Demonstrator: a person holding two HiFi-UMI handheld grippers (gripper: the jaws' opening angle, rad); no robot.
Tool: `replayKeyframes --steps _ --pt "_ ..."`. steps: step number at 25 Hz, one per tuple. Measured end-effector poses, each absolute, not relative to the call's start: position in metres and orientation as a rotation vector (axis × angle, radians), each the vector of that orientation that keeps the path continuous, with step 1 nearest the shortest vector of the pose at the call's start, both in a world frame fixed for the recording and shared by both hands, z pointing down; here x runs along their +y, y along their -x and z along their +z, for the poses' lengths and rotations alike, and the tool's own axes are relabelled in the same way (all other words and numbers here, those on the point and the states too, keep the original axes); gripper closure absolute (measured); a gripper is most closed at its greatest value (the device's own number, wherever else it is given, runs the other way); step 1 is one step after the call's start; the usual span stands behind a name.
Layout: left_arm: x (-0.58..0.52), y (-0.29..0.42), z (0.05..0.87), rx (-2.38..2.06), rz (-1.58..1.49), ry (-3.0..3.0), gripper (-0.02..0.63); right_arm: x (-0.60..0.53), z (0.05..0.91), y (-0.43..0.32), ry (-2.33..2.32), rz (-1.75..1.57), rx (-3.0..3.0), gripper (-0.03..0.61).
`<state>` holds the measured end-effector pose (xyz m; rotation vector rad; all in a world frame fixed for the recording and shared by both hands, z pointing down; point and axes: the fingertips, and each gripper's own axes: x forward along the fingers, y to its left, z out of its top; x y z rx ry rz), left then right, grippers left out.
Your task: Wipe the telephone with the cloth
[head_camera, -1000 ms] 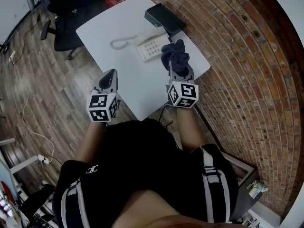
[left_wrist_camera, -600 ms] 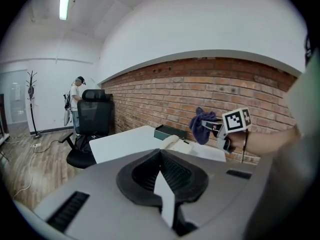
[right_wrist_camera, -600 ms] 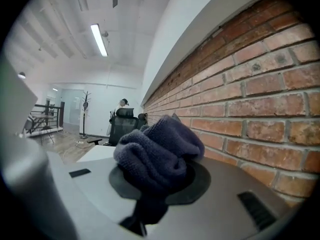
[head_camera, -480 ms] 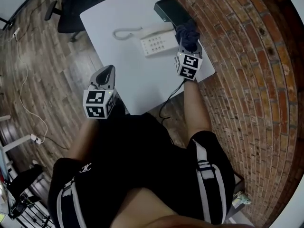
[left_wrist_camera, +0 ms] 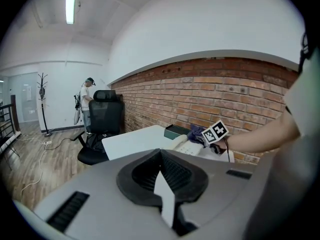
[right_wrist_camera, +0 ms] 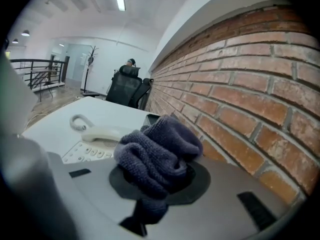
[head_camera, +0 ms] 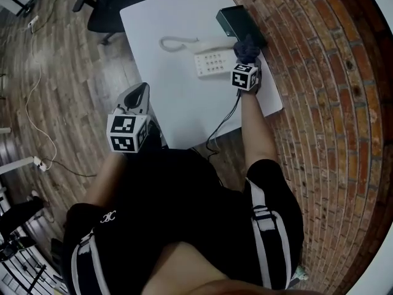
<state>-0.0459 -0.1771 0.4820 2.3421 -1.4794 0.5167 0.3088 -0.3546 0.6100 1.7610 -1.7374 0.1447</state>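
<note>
Since a second ago the right gripper (head_camera: 247,58), jaws clamped on the dark blue cloth (head_camera: 247,45), has reached forward over the white table (head_camera: 172,72) to the right end of the telephone (head_camera: 215,61), near the dark box (head_camera: 241,24). The left gripper (head_camera: 139,92), jaws together and empty, stays just off the table's left edge. The table stands against a brick wall (head_camera: 319,103) on a wooden floor (head_camera: 61,72), with a black office chair (head_camera: 113,8) at its far side.
</note>
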Motion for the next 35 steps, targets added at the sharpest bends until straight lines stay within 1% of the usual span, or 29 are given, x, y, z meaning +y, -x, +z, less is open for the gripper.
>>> replayKeyframes --steps 7,17,35 --pt "-0.184 0.058 0.480 -1.488 0.533 -2.355 0.620 -0.352 0.650 -0.284 -1.656 0.247 -1.699 0.522" --pt "-0.187 0.071 0.481 -1.490 0.539 -2.351 0.620 -0.354 0.667 -0.243 -1.549 0.327 -1.715 0.522" --pt "-0.181 0.094 0.484 -1.567 0.503 -2.296 0.620 -0.331 0.702 -0.118 -1.225 0.340 -1.844 0.520"
